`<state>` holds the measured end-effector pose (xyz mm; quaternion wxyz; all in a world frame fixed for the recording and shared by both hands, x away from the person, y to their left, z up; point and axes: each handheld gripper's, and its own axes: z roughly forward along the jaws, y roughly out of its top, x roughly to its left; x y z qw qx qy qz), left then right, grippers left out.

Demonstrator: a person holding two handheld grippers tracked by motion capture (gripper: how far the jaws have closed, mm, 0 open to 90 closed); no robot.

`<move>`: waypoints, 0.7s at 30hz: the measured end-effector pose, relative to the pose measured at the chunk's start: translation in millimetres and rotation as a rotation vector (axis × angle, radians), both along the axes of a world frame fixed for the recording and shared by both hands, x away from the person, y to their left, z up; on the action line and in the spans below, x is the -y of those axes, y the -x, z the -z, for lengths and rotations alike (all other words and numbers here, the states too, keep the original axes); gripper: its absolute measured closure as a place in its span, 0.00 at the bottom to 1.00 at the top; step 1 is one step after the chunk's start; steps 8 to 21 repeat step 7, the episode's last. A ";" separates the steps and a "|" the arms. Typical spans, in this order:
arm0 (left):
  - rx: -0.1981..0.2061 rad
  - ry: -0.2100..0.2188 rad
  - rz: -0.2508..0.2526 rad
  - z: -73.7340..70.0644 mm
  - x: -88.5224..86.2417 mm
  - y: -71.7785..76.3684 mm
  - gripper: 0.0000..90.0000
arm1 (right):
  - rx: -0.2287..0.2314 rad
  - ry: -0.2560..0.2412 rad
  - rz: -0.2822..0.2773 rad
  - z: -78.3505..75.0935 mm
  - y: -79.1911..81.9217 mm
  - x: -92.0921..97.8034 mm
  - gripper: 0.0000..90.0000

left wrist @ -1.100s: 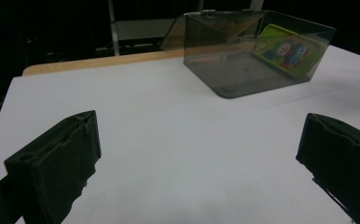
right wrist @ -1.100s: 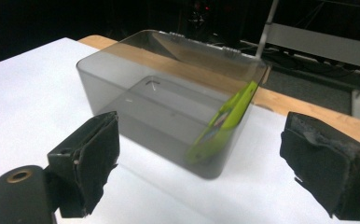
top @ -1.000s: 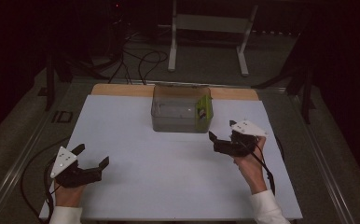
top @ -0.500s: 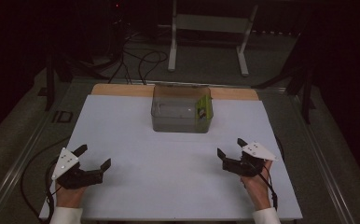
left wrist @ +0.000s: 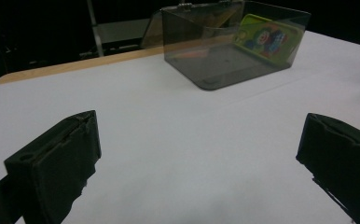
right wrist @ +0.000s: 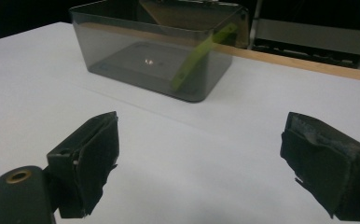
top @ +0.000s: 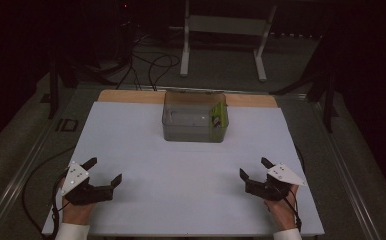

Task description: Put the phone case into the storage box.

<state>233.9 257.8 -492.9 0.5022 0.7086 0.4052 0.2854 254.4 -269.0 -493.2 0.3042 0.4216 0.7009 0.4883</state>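
We read this as a rest or start pose: both grippers sit low at the bottom of the high view, well apart from the box. Left gripper [top: 103,172] lower left, jaws spread wide, holding nothing. Right gripper [top: 253,167] lower right, jaws spread too, nothing between them. In each gripper view the two black jaws stand far apart with bare white surface [top: 146,150] between.

The thing nearest in line is the clear grey box [top: 195,119], upper centre of the high view, standing on the surface near its far wooden edge [top: 131,96]. Its lid is swung up at the back. Inside, a green card [top: 217,116] leans against the box's right wall; in the left gripper view it shows a printed cartoon [left wrist: 266,33], in the right gripper view it's edge-on [right wrist: 201,53].

Next move, we judge: a gripper must travel forward to the box, probably for the card or the lid; which one we can't tell.

Count: two grippers, one box, one card, one white surface.
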 end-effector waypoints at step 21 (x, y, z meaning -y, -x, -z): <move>-0.005 -0.013 -0.001 1.6 1.9 0.1 0.00 | -0.003 -0.017 0.011 1.2 3.9 3.4 0.12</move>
